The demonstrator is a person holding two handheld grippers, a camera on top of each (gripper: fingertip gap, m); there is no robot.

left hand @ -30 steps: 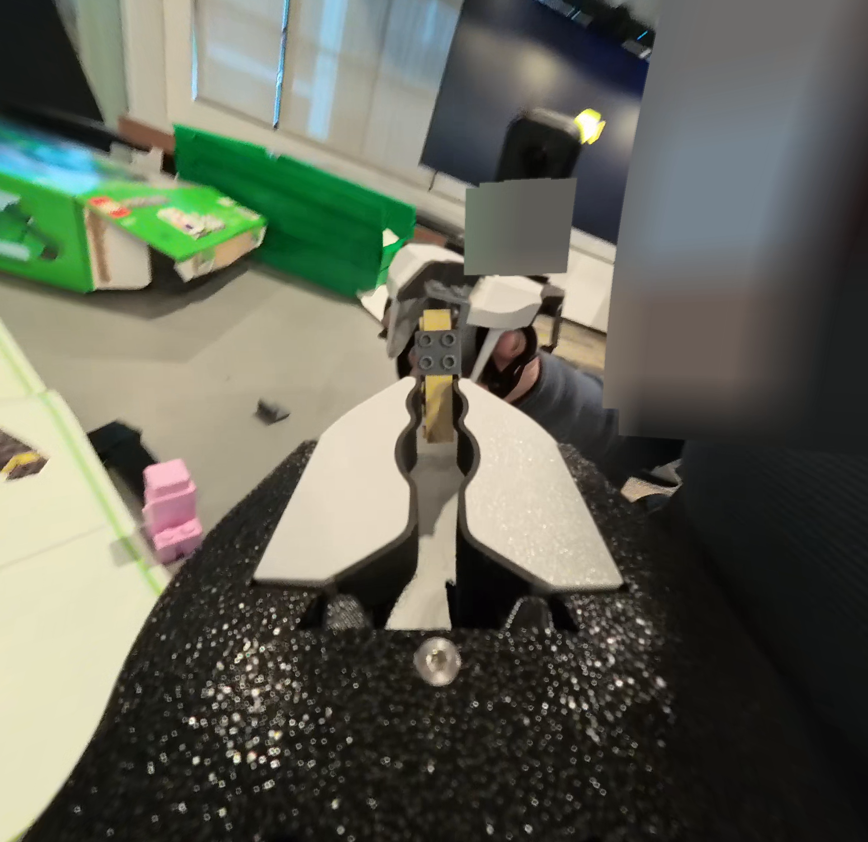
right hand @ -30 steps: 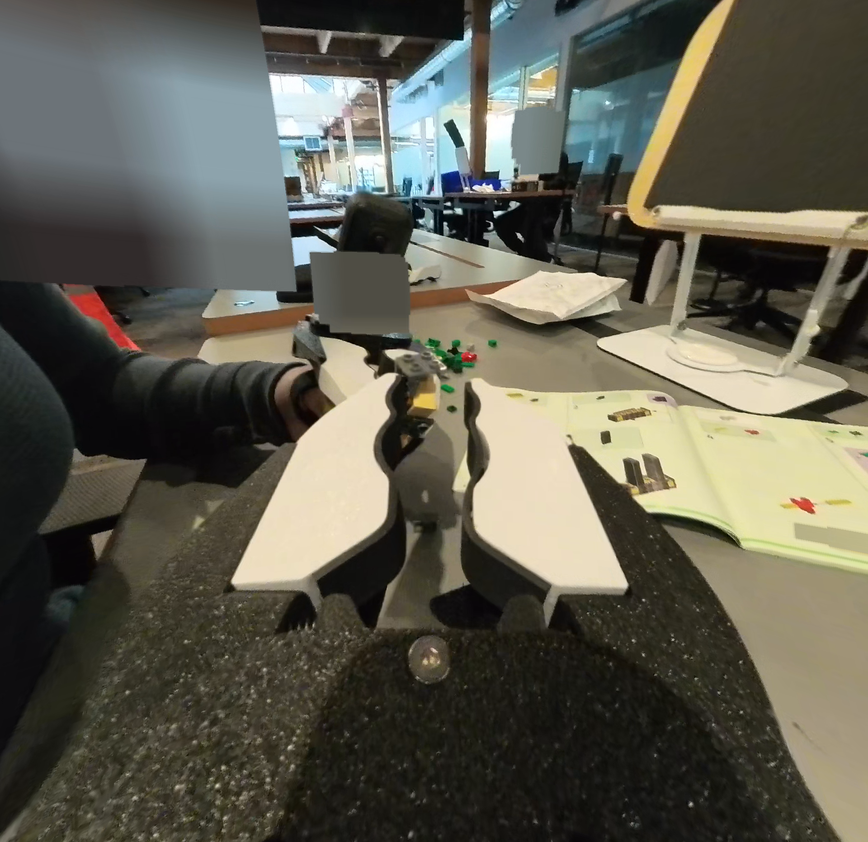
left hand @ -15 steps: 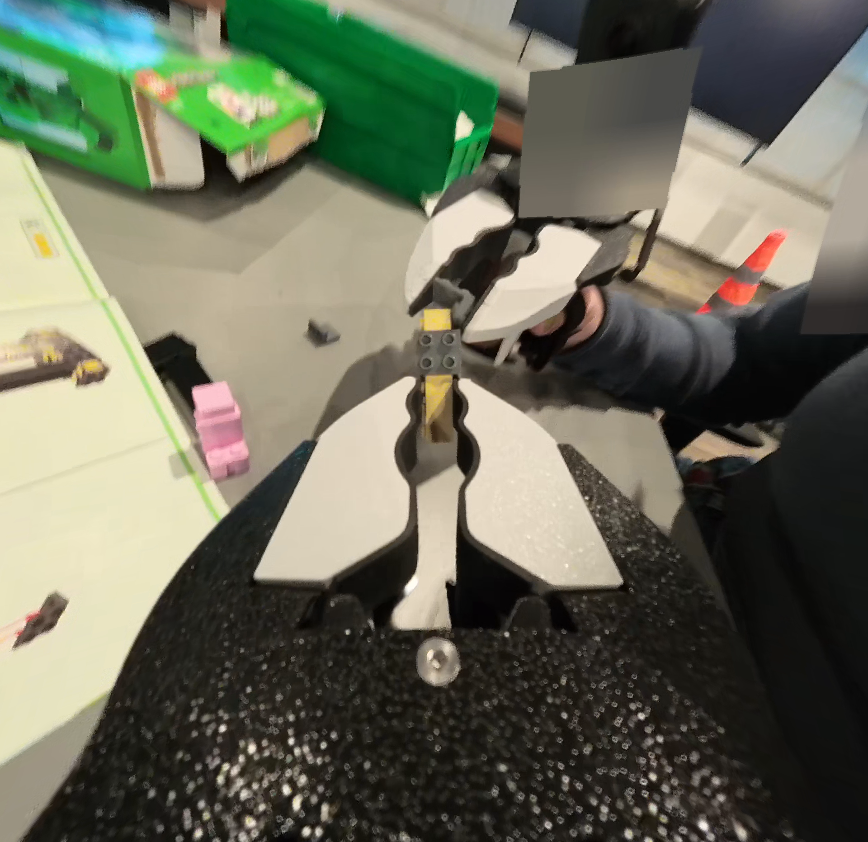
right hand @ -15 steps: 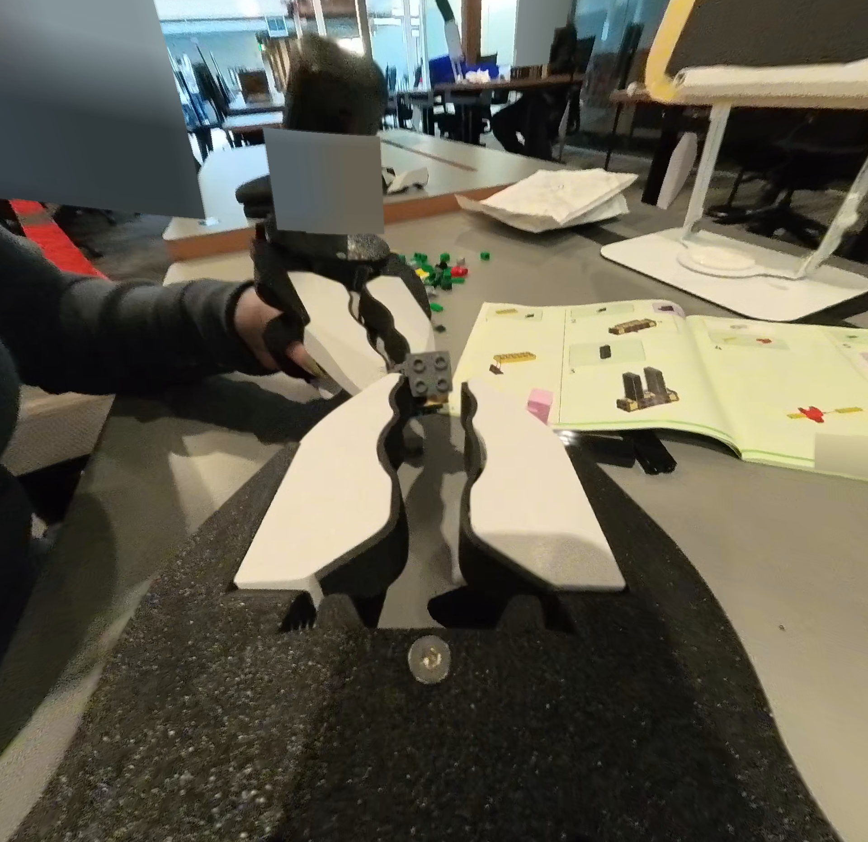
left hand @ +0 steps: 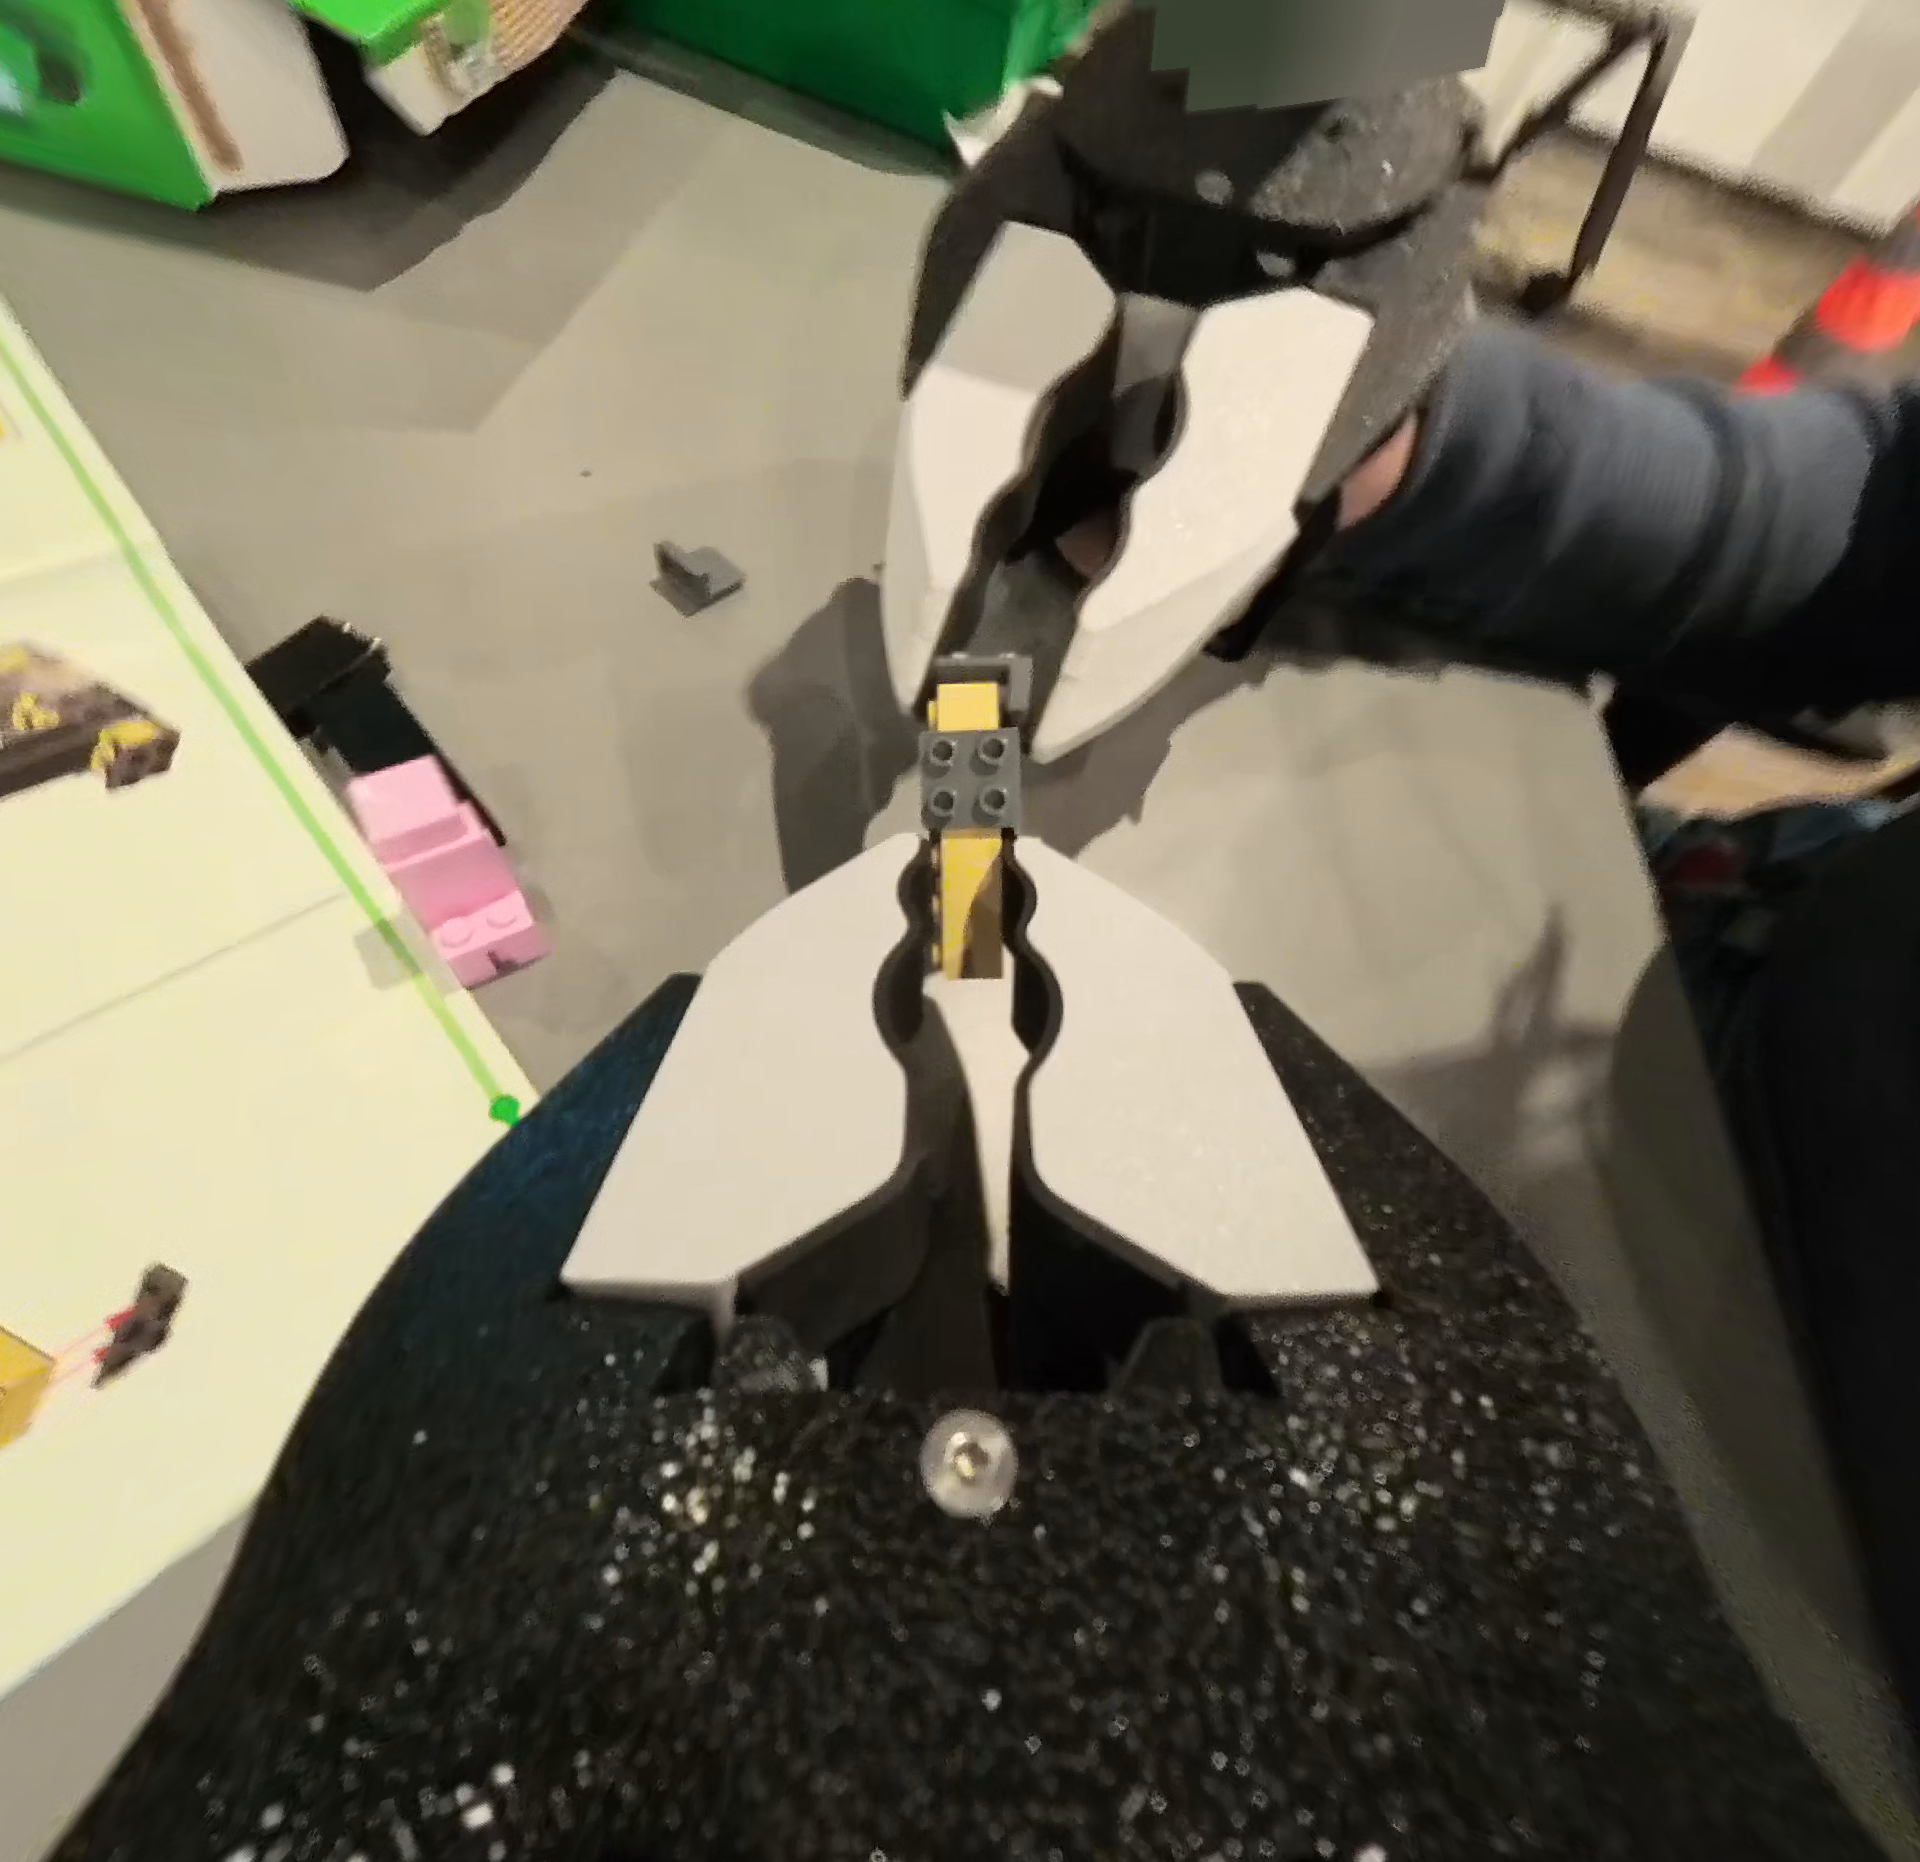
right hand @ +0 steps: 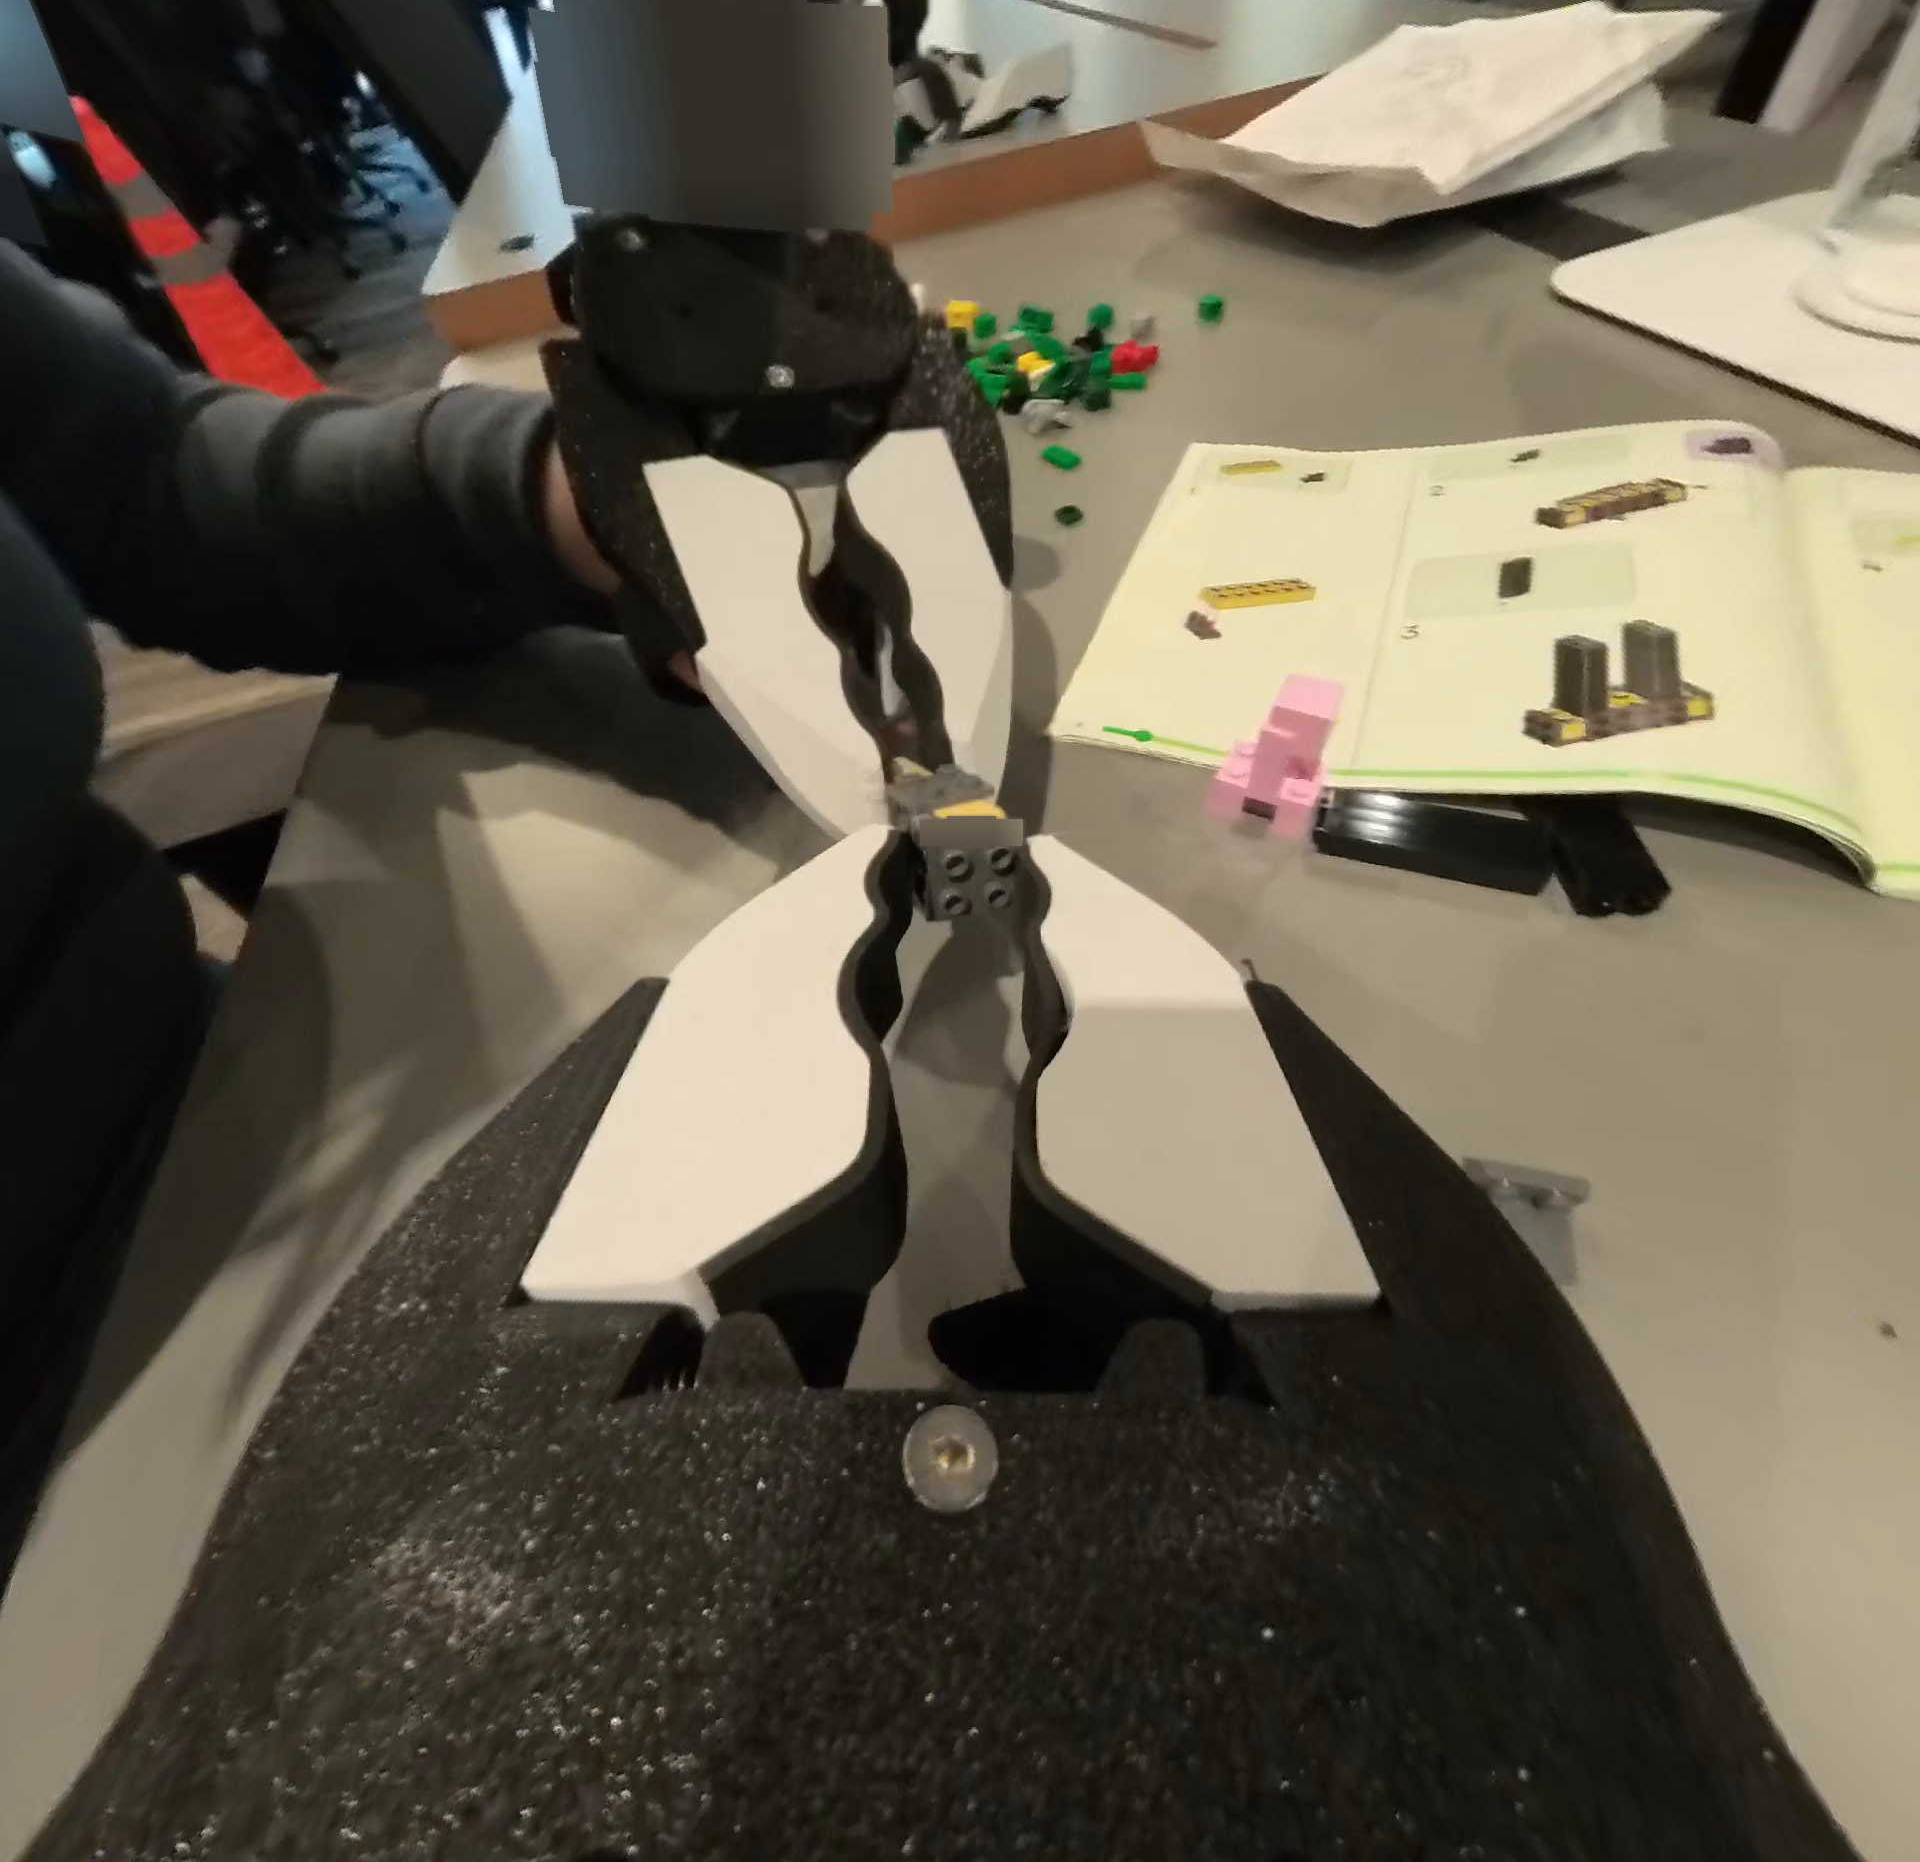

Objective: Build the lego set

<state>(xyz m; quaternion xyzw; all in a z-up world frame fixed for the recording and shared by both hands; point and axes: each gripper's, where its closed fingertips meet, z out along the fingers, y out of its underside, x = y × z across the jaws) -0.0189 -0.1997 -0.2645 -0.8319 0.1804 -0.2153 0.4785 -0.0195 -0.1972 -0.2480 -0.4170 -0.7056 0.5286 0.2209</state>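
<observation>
My left gripper (left hand: 966,856) is shut on a long yellow brick (left hand: 968,903) that sticks out forward. A grey 2x2 plate (left hand: 971,778) sits on that brick just past my tips, studs up. My right gripper (right hand: 961,862) is shut on a grey 2x2 piece (right hand: 971,877) and holds it against the far end of the yellow brick (right hand: 966,810). The two grippers face each other tip to tip above the grey table (left hand: 520,410). In the left wrist view the right gripper (left hand: 987,685) shows opposite, and in the right wrist view the left gripper (right hand: 925,773) does.
An open instruction booklet (right hand: 1558,617) lies on the table with a pink figure (right hand: 1283,763) and black pieces (right hand: 1455,856) at its near edge. A loose grey piece (right hand: 1538,1204) lies by my right gripper. A pile of small green bricks (right hand: 1049,358) and a paper bag (right hand: 1455,119) lie farther back. Less than 4 cm separates the two grippers' tips.
Both grippers have tilted down toward the table and come closer together. The right gripper's grey piece now meets the far end of the yellow brick. Both grips are unchanged.
</observation>
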